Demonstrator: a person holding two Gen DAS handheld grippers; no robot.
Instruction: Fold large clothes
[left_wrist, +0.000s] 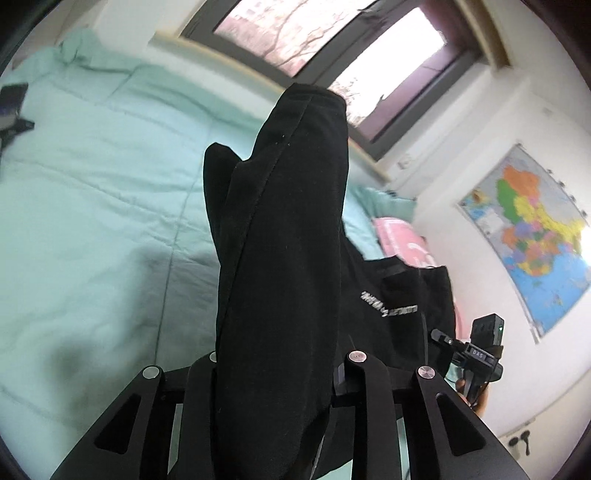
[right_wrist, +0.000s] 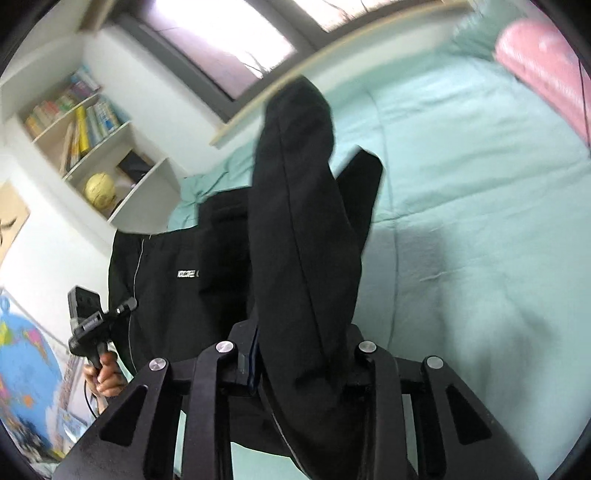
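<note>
Mint-green quilted bedspread (left_wrist: 92, 177) across the whole bed, under everything. Black garment (left_wrist: 280, 258) lifted above it, one thick fold draped over each gripper and the rest, with a small white logo, hanging between them. Left gripper (left_wrist: 280, 363) and right gripper (right_wrist: 295, 354) both apparently clamped on the black garment, fingertips buried under cloth. Pink pillow (right_wrist: 543, 55) at the bed's far edge.

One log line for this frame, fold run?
left gripper: shut on black garment | right gripper: shut on black garment | above green bedspread
</note>
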